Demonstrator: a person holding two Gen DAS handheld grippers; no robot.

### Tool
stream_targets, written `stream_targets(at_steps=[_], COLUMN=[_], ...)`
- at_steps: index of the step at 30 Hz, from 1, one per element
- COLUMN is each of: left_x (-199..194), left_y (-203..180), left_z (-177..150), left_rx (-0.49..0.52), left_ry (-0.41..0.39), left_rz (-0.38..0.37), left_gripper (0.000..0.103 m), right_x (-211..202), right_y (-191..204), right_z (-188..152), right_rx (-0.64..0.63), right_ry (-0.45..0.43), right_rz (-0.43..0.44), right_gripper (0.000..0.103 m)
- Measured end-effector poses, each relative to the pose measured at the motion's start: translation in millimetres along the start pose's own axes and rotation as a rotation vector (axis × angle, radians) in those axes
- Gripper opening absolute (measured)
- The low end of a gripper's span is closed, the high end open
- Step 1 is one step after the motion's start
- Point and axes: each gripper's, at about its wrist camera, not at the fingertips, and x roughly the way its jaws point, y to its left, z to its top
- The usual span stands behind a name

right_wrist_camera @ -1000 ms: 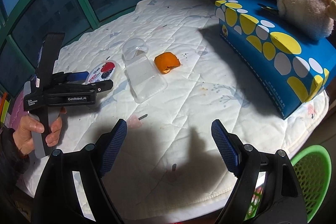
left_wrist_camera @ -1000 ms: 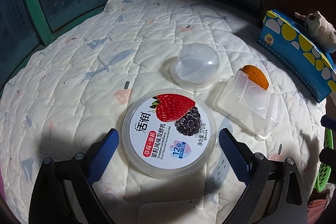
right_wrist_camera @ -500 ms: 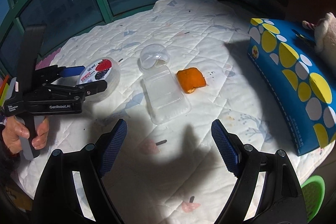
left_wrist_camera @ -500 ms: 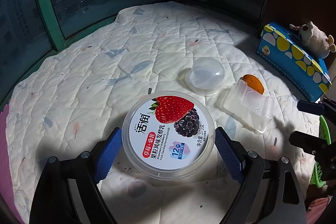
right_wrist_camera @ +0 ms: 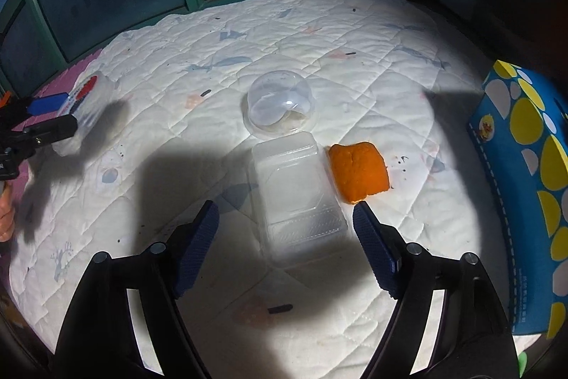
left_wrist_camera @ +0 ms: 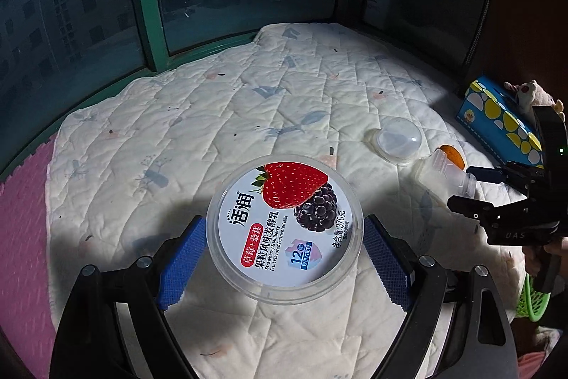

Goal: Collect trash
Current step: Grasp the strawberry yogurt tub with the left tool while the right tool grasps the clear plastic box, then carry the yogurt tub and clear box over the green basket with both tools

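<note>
My left gripper (left_wrist_camera: 284,247) is shut on a round yogurt tub (left_wrist_camera: 285,229) with a strawberry and mulberry lid and holds it lifted above the quilt. It also shows at the far left of the right wrist view (right_wrist_camera: 80,105). My right gripper (right_wrist_camera: 285,229) is open and empty, its fingers either side of a clear plastic clamshell box (right_wrist_camera: 296,198) that lies on the quilt. An orange peel (right_wrist_camera: 358,174) lies just right of the box. A clear dome lid (right_wrist_camera: 278,103) sits behind the box.
A white quilted mat (right_wrist_camera: 319,34) covers the floor beside green-framed windows. A blue box with yellow dots (right_wrist_camera: 529,187) stands at the right, a plush toy (left_wrist_camera: 530,95) on it. A green basket (left_wrist_camera: 536,302) sits off the mat's right edge.
My left gripper closed on the yogurt tub and lifted it off the quilt. My right gripper moved forward and down, so its fingers now flank the clamshell box.
</note>
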Motion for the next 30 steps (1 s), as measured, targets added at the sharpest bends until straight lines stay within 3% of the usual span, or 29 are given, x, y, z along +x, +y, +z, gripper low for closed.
stream_targets(at_steps=[3,11,19,30], left_x=[-3.4,-10.7,-18.4,-36.5], left_y=[9.8,22.5,7.8,-46.1], left_z=[-1.5,-4.2,-15.5,-37.3], left_rx=[-0.022,-0.062,-0.065,-0.023], left_ry=[0.000,-0.010,-0.006,-0.006], left_rz=[0.004,0.011,-0.032,-0.112], left_gripper=[0.085,0.085,0.085,0.085], right_x=[8.1,10.7,-31.7,-82.5], right_y=[1.0,2.4,9.2,18.3], right_z=[2.9,2.0,-23.1,-70.0], right_rx=[-0.012,0.008,0.071,0.116], right_ry=[0.014,0.036,-0.013,-0.054], right_rz=[-0.009,0.000,0.043,0.040], right_gripper=[0.076,0.048,0.048,0.048])
